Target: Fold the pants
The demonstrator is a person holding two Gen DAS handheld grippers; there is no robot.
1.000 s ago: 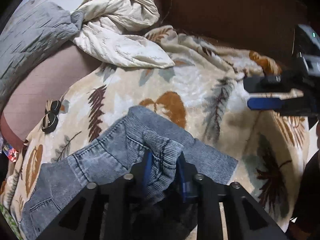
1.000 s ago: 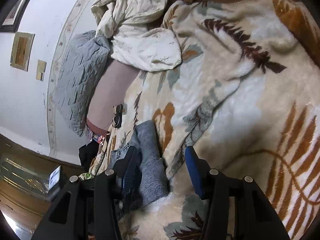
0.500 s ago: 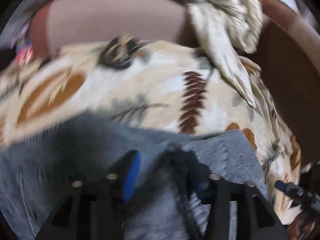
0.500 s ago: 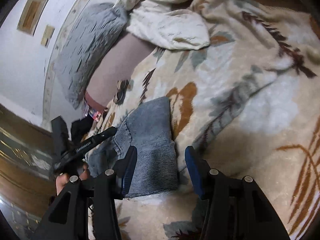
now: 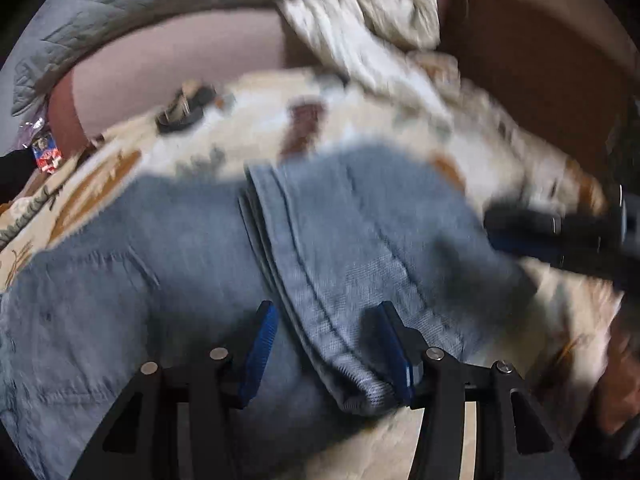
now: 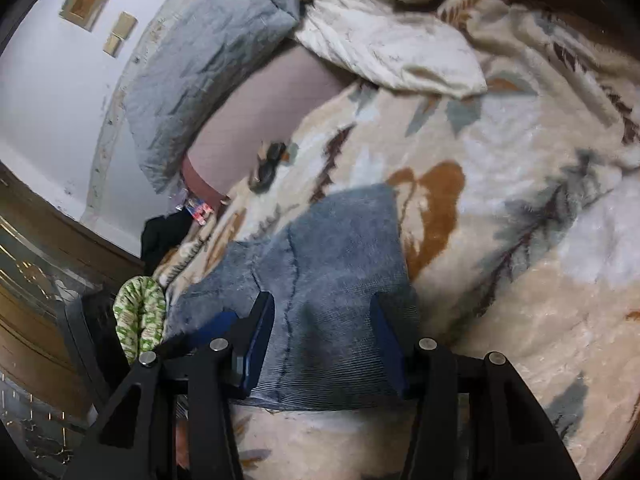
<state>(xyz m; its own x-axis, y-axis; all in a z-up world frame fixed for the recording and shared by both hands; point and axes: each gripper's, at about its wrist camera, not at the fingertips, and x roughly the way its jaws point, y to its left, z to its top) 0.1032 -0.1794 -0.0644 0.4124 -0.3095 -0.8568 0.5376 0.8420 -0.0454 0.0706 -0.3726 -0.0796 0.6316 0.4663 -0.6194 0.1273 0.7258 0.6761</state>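
The pants are showing faded blue-grey denim with darker seam lines, lying on a blanket that is showing cream plush printed with rust-orange, dark brown and grey-green leaves. At the far side a quilted pillow is showing pale grey, a sheet is showing crumpled off-white, and the mattress cover is showing dusty pink. The left gripper and right gripper are showing black frames with blue pads
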